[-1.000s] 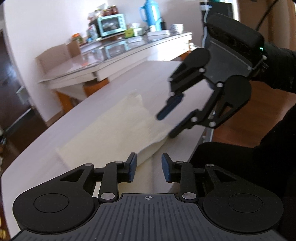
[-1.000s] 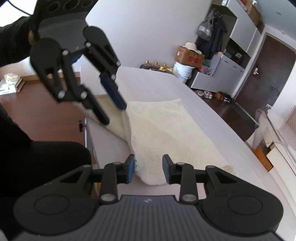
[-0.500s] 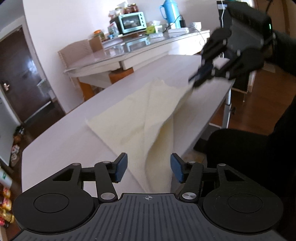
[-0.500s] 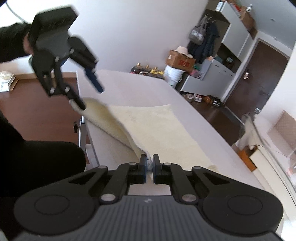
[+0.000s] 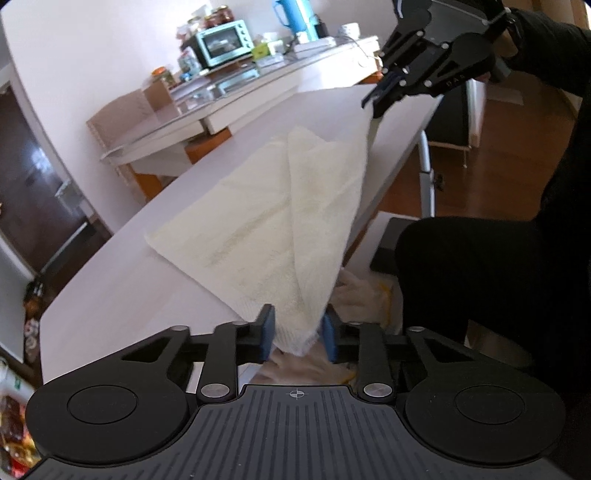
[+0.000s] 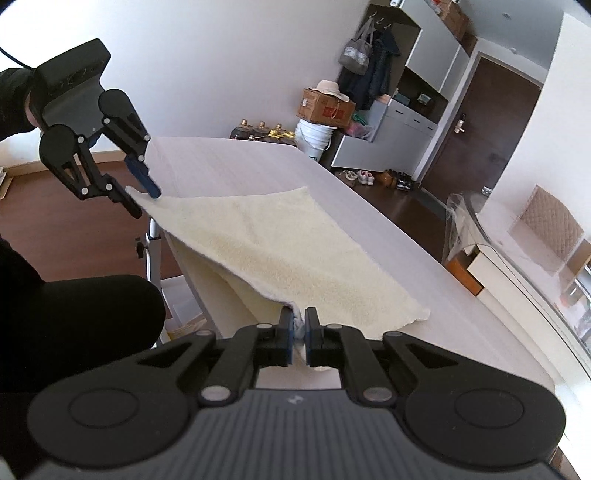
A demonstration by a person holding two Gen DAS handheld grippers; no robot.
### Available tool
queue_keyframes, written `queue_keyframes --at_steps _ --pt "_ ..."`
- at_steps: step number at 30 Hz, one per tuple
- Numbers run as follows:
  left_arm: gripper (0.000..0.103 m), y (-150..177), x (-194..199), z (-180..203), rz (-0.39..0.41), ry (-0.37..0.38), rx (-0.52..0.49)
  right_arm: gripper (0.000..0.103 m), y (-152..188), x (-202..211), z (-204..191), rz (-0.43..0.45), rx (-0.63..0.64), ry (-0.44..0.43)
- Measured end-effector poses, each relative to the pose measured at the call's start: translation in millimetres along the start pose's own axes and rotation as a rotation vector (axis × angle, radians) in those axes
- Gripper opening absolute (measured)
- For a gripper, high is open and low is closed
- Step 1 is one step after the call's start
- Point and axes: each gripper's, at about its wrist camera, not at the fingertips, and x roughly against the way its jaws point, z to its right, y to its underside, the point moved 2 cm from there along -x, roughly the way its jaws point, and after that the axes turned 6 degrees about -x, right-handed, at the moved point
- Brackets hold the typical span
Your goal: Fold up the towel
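Note:
A cream towel (image 5: 280,214) lies on the white table (image 5: 110,288), its near edge lifted off the table's front edge. My left gripper (image 5: 298,336) has its blue pads around one near corner, the jaws partly closed with towel between them. It shows in the right wrist view (image 6: 142,192) at the towel's (image 6: 280,251) far corner. My right gripper (image 6: 299,330) is shut on the other near corner and shows in the left wrist view (image 5: 384,94), holding that corner up.
A second table (image 5: 229,96) behind carries a teal oven (image 5: 221,38) and a blue kettle (image 5: 295,16). A chair (image 6: 554,229), a white bucket (image 6: 316,138) and a box stand beyond the table. My dark-clothed body (image 5: 498,277) is at the front edge.
Both grippers moved apart along the front edge. The right gripper shut on its corner; the left jaws narrowed around the other. The near edge now hangs lifted between them.

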Motion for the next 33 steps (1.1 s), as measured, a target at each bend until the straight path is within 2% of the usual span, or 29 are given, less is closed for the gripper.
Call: queue_keyframes --at_steps 6,9,14,18,22,25,33 --pt "0.007 -10 9 0 0.012 0.025 -0.010 0.007 13 9 -3 -0.039 -0.024 -0.002" --pt "0.007 -15 12 -4 0.028 0.013 0.004 0.007 19 18 -5 -0.051 -0.034 -0.002" --pt "0.007 -31 17 -21 0.065 -0.016 0.043 0.007 12 40 -1 -0.006 -0.060 0.022" --pt "0.007 -44 11 -40 0.056 -0.059 0.059 0.007 -6 45 16 0.035 -0.076 0.048" --pt "0.007 -61 -10 -75 0.030 -0.142 0.090 0.007 -25 23 40 0.042 -0.085 0.087" --pt "0.007 -67 -28 -98 0.011 -0.167 0.113 0.007 -35 -4 63 0.024 -0.106 0.099" --pt "0.007 -67 -79 -149 -0.049 -0.168 0.174 0.007 -40 -59 105 -0.021 -0.208 0.072"
